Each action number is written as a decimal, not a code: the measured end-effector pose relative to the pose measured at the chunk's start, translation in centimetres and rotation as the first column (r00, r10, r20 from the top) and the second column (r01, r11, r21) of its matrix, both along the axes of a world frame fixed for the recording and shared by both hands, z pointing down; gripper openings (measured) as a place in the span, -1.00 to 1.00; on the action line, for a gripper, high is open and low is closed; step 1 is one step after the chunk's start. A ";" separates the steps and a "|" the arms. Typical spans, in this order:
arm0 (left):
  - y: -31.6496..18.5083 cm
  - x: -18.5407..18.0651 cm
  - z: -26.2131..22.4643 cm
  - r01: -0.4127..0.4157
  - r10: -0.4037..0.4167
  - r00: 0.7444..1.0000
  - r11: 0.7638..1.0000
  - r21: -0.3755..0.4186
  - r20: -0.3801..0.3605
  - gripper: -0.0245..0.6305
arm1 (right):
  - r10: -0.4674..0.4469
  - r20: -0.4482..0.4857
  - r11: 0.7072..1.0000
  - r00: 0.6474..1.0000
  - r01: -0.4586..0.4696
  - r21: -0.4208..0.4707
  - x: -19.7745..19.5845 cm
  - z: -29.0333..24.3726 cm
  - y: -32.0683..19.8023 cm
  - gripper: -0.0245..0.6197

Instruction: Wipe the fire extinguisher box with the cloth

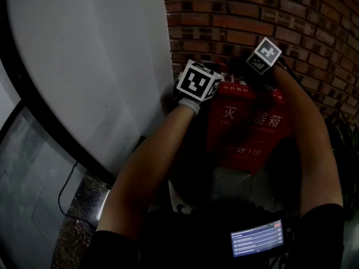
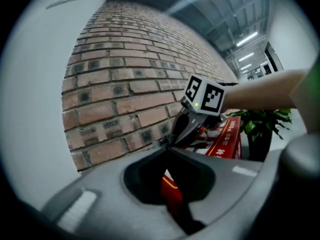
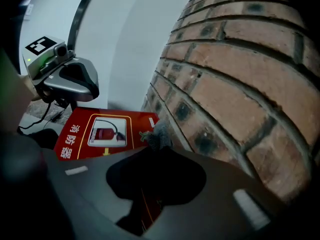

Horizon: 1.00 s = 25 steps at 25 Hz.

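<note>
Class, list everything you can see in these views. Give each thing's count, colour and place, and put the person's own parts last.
Red metal fire extinguisher box: one, red with pale lettering, against the brick wall.
Small grey cloth: one, grey, pinched in the right claw above the box's top.
Brick wall: one, reddish-brown, behind the box.
Curved white wall panel: one, white, left of the bricks.
Green potted plant: one, green leaves, beyond the box.
Small lit screen: one, bluish, bottom of the head view.
Left claw: one, dark grey, shut, over the box.
Right claw: one, dark grey, shut on the cloth.
Forearms: two, bare, reaching to the box.
</note>
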State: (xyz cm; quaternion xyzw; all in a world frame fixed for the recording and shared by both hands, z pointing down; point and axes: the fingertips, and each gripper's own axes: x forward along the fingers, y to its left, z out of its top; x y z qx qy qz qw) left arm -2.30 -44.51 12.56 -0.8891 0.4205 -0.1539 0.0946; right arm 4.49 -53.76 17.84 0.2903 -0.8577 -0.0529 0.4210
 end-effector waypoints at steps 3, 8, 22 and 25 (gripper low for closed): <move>0.3 1.8 0.0 -0.014 0.014 1.000 1.000 -0.002 0.011 -0.93 | 0.014 -0.005 1.000 1.000 -0.014 -0.006 2.7 0.0 0.4 -0.75; 0.9 5.9 0.2 -0.052 0.053 0.998 0.998 -0.017 0.033 -0.93 | 0.044 -0.001 0.999 0.999 -0.044 0.001 7.3 -0.1 1.4 -0.75; 2.3 13.6 1.0 -0.110 0.113 0.991 0.993 -0.043 0.069 -0.93 | 0.212 0.015 0.977 0.977 -0.212 0.020 20.7 -0.3 3.4 -0.75; 2.4 13.4 1.1 -0.106 0.109 0.992 0.993 -0.046 0.068 -0.93 | 0.272 -0.021 0.961 0.962 -0.271 0.050 23.2 -0.2 3.2 -0.75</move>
